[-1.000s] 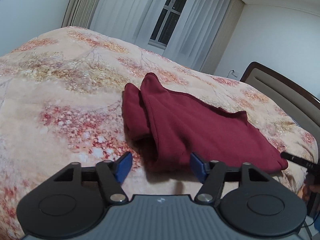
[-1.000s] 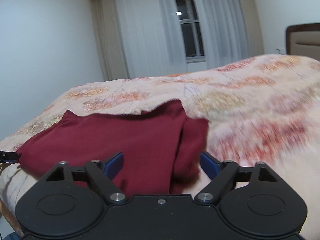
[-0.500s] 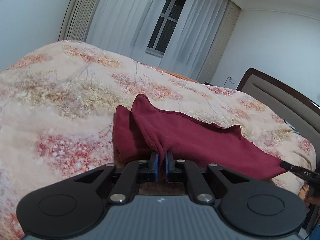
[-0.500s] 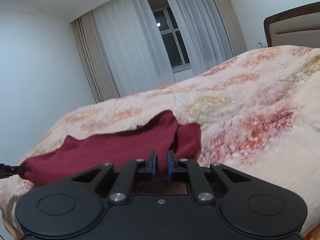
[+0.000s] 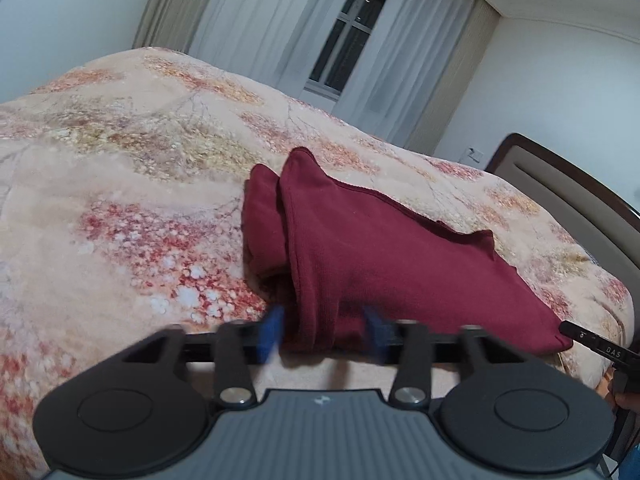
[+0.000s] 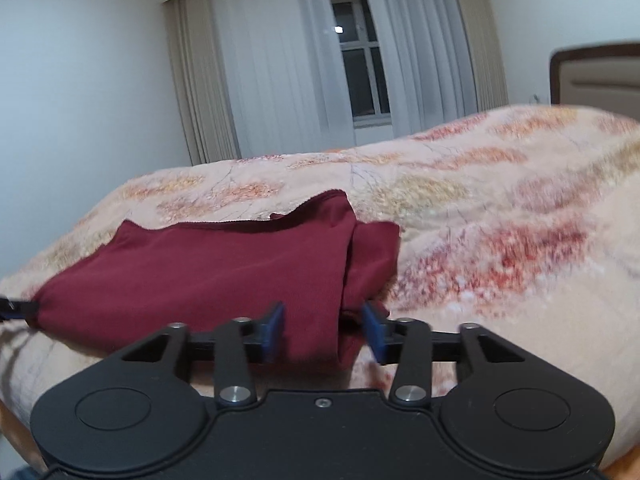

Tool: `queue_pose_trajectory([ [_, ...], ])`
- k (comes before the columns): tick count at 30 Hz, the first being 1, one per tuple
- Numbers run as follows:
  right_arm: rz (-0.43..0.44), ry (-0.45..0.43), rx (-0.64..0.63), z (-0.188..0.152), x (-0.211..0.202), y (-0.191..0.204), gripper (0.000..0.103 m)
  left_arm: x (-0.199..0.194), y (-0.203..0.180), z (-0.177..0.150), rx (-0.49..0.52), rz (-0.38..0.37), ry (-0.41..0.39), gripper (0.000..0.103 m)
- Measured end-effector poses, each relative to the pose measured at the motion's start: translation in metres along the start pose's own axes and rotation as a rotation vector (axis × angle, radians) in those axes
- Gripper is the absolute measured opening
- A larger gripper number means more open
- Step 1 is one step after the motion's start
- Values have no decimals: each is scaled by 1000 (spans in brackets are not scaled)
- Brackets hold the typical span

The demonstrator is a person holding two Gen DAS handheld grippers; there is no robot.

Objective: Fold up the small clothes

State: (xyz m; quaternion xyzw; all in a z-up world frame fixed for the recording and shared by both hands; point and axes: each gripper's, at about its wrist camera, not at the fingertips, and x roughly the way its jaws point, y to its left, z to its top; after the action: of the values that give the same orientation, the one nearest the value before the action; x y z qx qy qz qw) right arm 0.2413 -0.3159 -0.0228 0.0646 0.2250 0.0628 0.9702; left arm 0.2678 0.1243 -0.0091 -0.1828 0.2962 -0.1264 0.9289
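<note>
Soft, limp dark-red knit garment (image 5: 384, 264) on floral bedspread (image 5: 140, 184); left gripper (image 5: 325, 330) and right gripper (image 6: 323, 332) parted, apparently ungripped, straddling its near hem corners—best holds.

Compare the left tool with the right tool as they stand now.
The left tool's housing is grey and ribbed; the right tool's is plain black. The left tool's blue pads look blurred; the right tool's are sharper. Both are open, pads straddling the near edge of the maroon garment.
</note>
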Motion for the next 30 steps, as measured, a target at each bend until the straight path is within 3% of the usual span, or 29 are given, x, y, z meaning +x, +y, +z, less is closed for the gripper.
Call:
queue_pose_trajectory([
  [5,17,-6,-98,22,24,15,71,-8,-4,-9,-22,33,-32,92],
  [9,21,97,-199,53,81,30,83,-3,-4,-14,-55,38,-34,97],
  [13,-44,157,-310,76,149,39,94,1,-10,-15,-38,46,-34,102],
  [20,-153,205,-404,99,236,45,96,9,-14,-15,-40,73,-41,102],
  [23,-185,200,-397,104,261,40,102,11,-15,-15,-39,85,-47,103],
  [27,-242,176,-378,110,275,37,102,12,-17,-16,-54,103,-65,103],
  [30,-240,128,-358,114,257,39,102,10,-18,-18,-70,106,-76,103],
])
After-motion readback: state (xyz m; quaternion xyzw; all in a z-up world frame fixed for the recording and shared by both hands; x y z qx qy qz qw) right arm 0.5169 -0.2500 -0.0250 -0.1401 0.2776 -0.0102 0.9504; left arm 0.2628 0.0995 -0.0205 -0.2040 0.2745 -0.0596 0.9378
